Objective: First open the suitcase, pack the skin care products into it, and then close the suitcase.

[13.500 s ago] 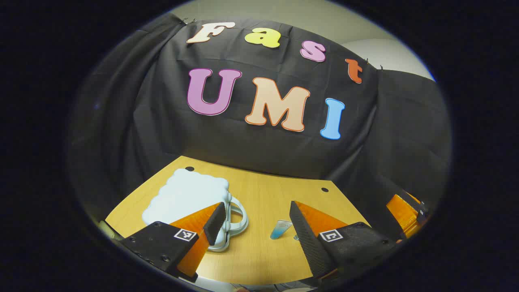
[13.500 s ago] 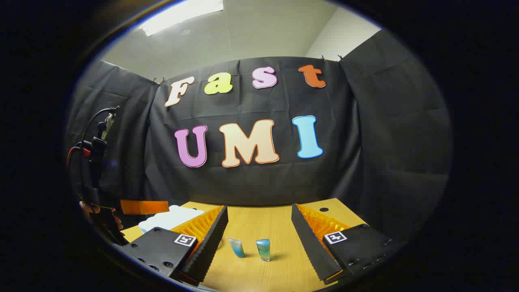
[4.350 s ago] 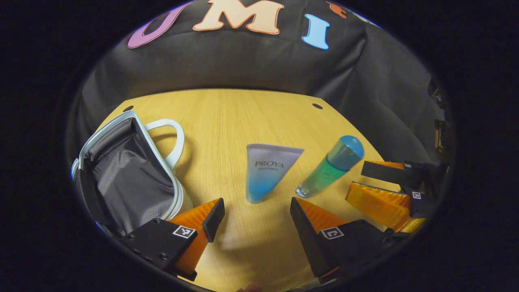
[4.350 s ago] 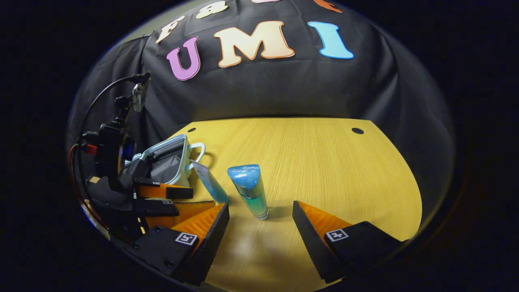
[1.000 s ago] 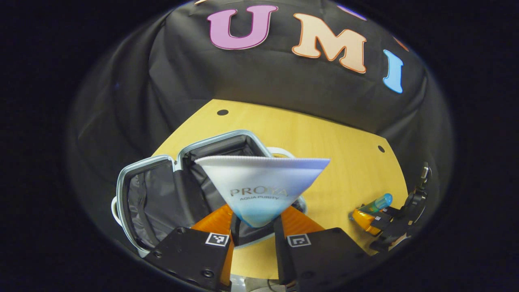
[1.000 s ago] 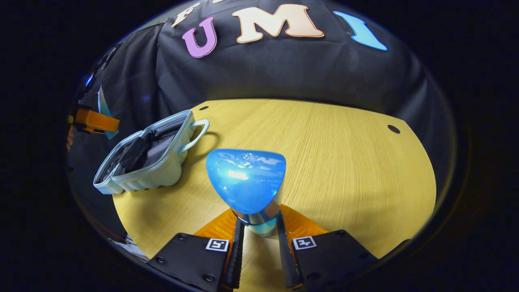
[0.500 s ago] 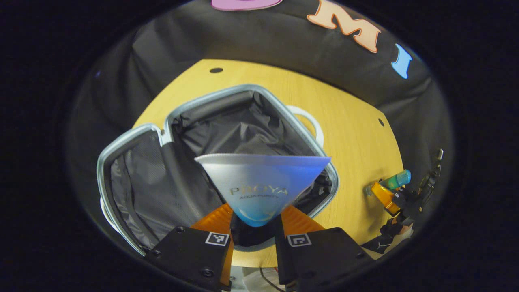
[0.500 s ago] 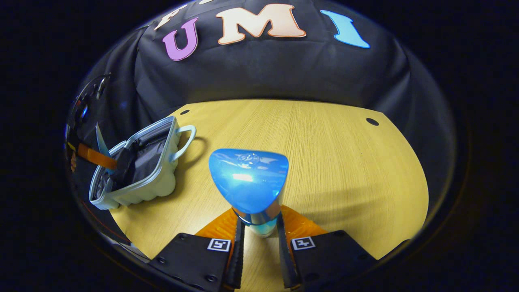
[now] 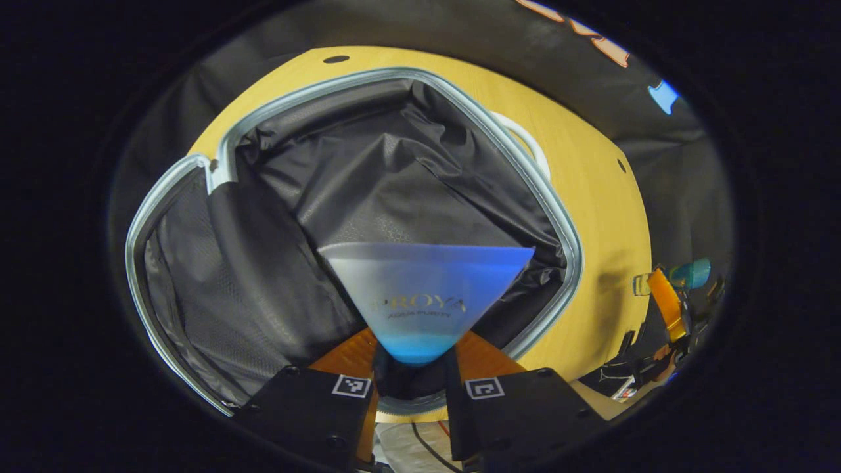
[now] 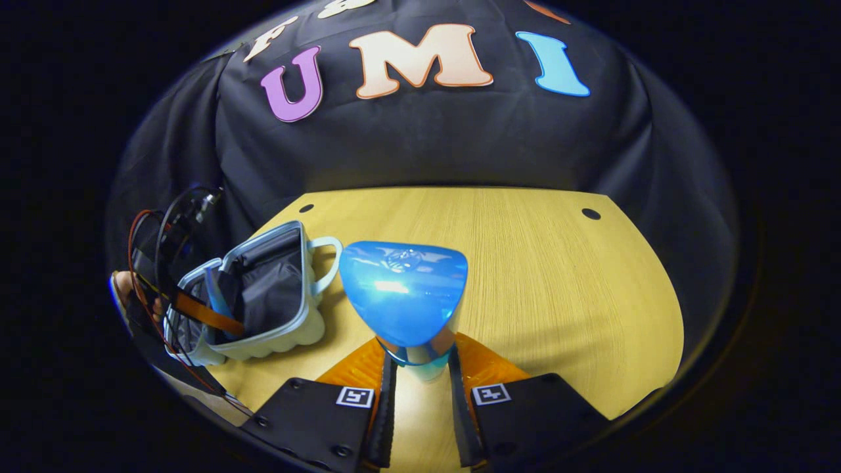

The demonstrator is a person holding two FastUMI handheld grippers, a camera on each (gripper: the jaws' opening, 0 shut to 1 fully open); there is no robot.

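In the left gripper view the pale-blue suitcase (image 9: 558, 217) lies open on the table, its dark lining (image 9: 368, 171) facing up. My left gripper (image 9: 412, 368) is shut on a white-to-blue tube (image 9: 424, 295) and holds it just above that lining. In the right gripper view my right gripper (image 10: 417, 387) is shut on a blue-capped bottle (image 10: 403, 289), lifted over the wooden table (image 10: 539, 263). The suitcase (image 10: 282, 335) sits to its left, with the left gripper (image 10: 204, 315) and the tube (image 10: 215, 292) dipping into it. The bottle (image 9: 686, 272) also appears at the right of the left gripper view.
A white handle (image 9: 525, 135) sticks out of the suitcase on its far side. A hand (image 10: 121, 286) and cables (image 10: 158, 230) hang at the table's left edge. Two dark holes (image 10: 590, 213) mark the table's far corners. Black cloth walls in the table.
My left gripper has gone down and forward with the tube, from above the suitcase to close over its lining. The right gripper holds the bottle lifted and has shifted slightly toward the suitcase.
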